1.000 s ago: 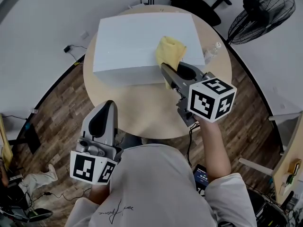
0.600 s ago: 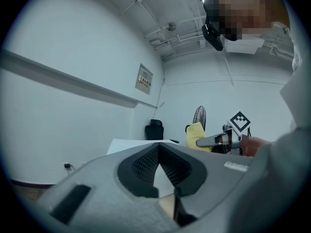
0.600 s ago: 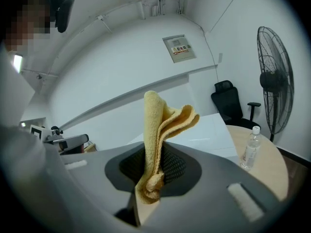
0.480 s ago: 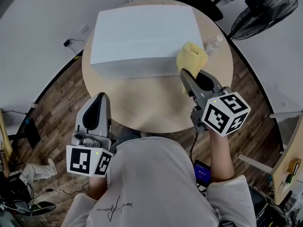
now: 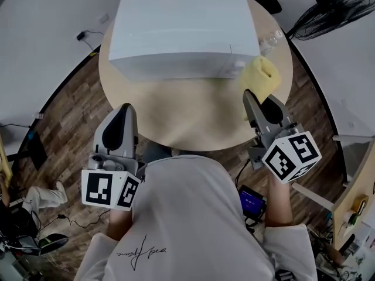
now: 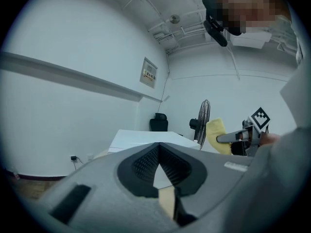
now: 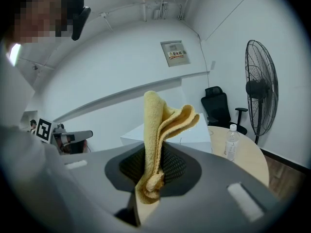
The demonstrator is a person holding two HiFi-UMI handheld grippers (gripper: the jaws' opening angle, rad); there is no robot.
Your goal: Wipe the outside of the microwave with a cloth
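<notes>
A round wooden table (image 5: pixel 187 122) stands on dark plank flooring in a white-walled room, and the person leans over its near edge. Nearest the body, the left gripper (image 5: pixel 124 111) hangs low at the table's near-left rim, its jaws closed tip to tip with nothing between them; it seems idle in this job. Further out on the other side, the right gripper (image 5: pixel 249 95) is clamped on a yellow cloth (image 5: pixel 261 78), which stands up from the jaws in loose folds. From above the cloth sits just off the front right corner of the microwave (image 5: pixel 181 28); whether it touches that corner cannot be told. The microwave is a white box in the middle of the table, its front facing the person. Beyond its right side a bottle (image 5: pixel 268 41) stands near the table's edge, and a fan (image 5: pixel 334 10) stands on the floor further off. The step in hand looks like wiping, caught at the corner between faces. The next move probably calls for pressing the folds flat against the right side or the front and drawing them along it, with a firm grip and care not to knock the bottle.
</notes>
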